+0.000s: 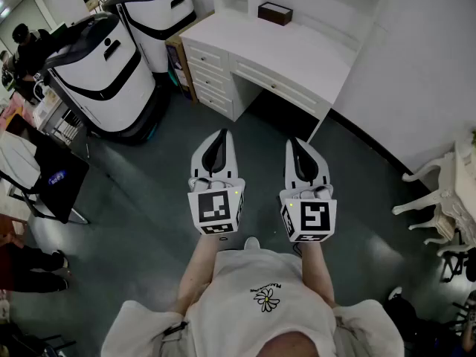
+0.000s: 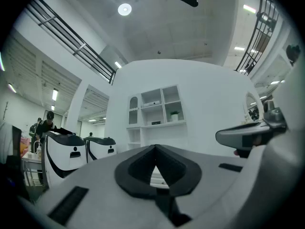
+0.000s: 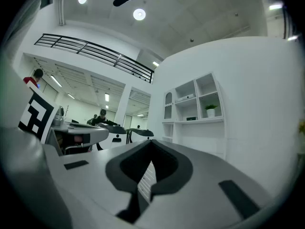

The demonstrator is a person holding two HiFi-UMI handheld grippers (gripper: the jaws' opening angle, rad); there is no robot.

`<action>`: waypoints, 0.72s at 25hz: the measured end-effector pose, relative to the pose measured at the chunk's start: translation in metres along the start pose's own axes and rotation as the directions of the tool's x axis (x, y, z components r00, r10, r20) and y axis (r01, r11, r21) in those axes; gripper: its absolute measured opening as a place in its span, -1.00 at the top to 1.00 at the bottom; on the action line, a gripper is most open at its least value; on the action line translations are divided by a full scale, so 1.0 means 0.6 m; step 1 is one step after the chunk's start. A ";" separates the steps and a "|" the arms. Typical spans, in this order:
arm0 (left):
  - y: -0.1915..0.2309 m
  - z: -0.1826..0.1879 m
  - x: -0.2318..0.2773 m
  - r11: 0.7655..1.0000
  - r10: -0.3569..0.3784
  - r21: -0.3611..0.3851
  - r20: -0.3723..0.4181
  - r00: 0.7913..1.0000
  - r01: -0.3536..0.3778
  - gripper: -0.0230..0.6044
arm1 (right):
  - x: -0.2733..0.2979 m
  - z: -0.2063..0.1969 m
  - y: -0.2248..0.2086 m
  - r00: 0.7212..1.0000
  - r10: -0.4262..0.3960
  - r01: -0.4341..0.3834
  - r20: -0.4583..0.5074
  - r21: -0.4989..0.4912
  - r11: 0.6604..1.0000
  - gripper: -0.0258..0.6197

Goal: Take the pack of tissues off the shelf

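The left gripper (image 1: 220,134) and right gripper (image 1: 294,141) are holding their jaws together, empty. At twelve o'clock the white oblong pack of tissues (image 2: 152,102) is lying in a square cubby of the white shelf (image 2: 143,126), a potted plant (image 2: 174,114) at its four o'clock.

machines (image 1: 104,73) left of desk (image 1: 297,54) | chair (image 1: 439,192) right of desk

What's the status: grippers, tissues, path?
Left gripper shut, empty; right gripper shut, empty. White pack on upper shelf, untouched, far off. Desk below shelf; nothing else between.
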State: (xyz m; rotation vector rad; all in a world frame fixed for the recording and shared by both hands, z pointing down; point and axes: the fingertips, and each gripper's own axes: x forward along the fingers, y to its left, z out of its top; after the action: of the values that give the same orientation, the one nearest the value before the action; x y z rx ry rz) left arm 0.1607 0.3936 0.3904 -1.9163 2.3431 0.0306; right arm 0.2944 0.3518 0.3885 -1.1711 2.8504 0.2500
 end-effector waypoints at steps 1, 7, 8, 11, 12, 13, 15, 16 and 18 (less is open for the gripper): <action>-0.001 -0.002 -0.003 1.000 0.003 -0.001 -0.003 1.000 -0.003 0.93 | -0.001 -0.002 0.001 1.000 0.005 -0.005 -0.003 0.001 1.000 0.91; -0.007 -0.011 -0.015 1.000 0.003 -0.003 -0.020 1.000 -0.003 0.93 | -0.001 -0.007 0.007 0.999 0.029 -0.029 -0.015 0.011 1.000 0.91; -0.009 -0.011 -0.015 1.000 0.000 -0.001 -0.019 1.000 0.000 0.93 | 0.000 -0.007 0.008 0.999 0.034 -0.034 -0.013 0.012 0.999 0.91; -0.012 -0.013 -0.013 1.000 -0.005 -0.004 -0.014 1.000 0.005 0.93 | 0.006 -0.010 0.010 0.999 0.051 -0.051 -0.011 0.019 0.999 0.91; -0.012 -0.014 -0.012 1.000 -0.006 -0.008 -0.013 1.000 0.006 0.93 | 0.009 -0.009 0.011 0.998 0.055 -0.054 -0.007 0.025 0.998 0.91; -0.012 -0.014 -0.010 1.000 -0.007 -0.011 -0.013 1.000 0.007 0.93 | 0.013 -0.008 0.011 0.998 0.057 -0.057 0.001 0.035 0.998 0.91; -0.010 -0.014 -0.009 1.000 -0.009 -0.017 -0.013 1.000 0.008 0.93 | 0.018 -0.008 0.012 0.998 0.058 -0.058 0.012 0.047 0.997 0.91; -0.009 -0.015 -0.009 1.000 -0.008 -0.020 -0.013 1.000 0.007 0.93 | 0.020 -0.010 0.012 0.998 0.055 -0.056 0.013 0.045 0.997 0.91; -0.005 -0.018 -0.008 1.000 -0.003 -0.029 -0.010 1.000 0.003 0.93 | 0.022 -0.015 0.008 0.999 0.043 -0.043 0.010 0.038 0.998 0.91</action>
State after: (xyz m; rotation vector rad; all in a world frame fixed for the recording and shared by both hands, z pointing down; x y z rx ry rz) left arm 0.1640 0.3965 0.4016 -1.9381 2.3594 0.0551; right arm 0.2814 0.3446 0.3968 -1.0997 2.8617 0.2011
